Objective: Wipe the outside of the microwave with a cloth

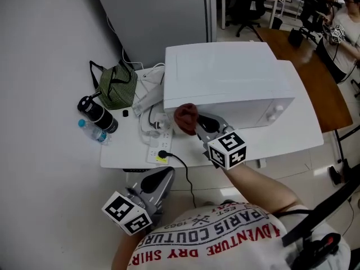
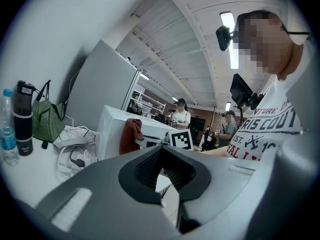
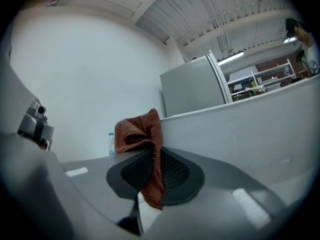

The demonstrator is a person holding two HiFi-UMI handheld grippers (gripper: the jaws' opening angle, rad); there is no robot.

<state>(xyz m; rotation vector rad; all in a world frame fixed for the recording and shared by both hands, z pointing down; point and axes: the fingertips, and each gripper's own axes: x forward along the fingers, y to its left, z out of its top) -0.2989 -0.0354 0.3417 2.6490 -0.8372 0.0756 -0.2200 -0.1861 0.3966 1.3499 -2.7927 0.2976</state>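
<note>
Left gripper (image 1: 163,176): jaws pressed together, nothing between them, held low off the near edge of the desk (image 1: 126,153), well apart from the microwave.

Right gripper (image 1: 198,124): jaws pinching the reddish-brown cloth (image 1: 185,117). The cloth bunches out above the jaw tips, with a tail hanging down between them in the right gripper view.

The cloth sits at the near-left corner of the white microwave (image 1: 225,77), against its wall, low down. The microwave stands on the desk.

Left of the microwave on the desk: a white power strip (image 1: 159,145) with a black plug in it, loose white cables, a clear water bottle (image 1: 93,130), a black flask (image 1: 99,115) just beside it, and a green striped bag (image 1: 118,86) further back.

Behind: a grey cabinet (image 1: 152,10).
</note>
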